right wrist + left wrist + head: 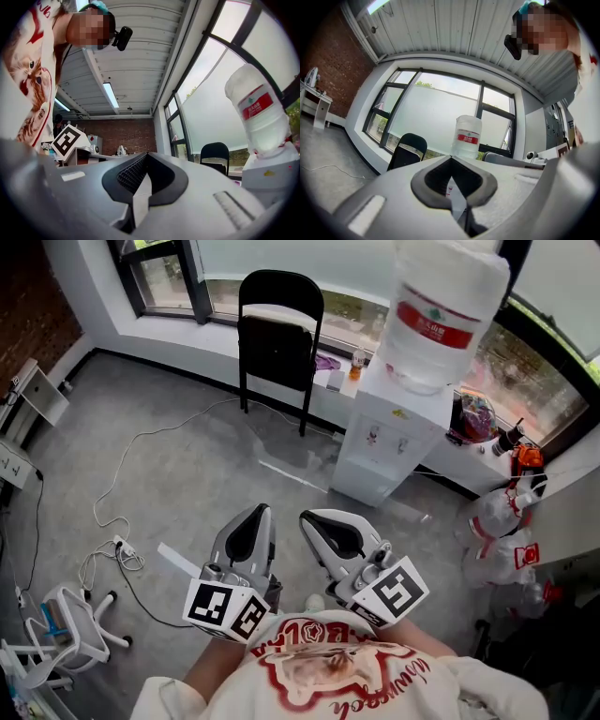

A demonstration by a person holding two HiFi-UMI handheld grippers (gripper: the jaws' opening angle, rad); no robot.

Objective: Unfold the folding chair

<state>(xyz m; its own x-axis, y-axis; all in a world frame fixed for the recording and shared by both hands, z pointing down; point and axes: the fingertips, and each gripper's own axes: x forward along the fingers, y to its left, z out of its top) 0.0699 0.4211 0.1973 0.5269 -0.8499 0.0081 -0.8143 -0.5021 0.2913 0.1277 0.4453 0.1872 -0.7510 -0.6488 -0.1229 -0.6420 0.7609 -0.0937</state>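
Folding chair (278, 343), black, stands by the window, just left of the white water dispenser (382, 442). The dispenser's bottle (441, 310) has a red label with unreadable print. Below the dispenser, your left gripper (246, 532) and right gripper (330, 531) have jaws pressed together, empty. Cables (117, 521) cross the grey floor (187, 474).
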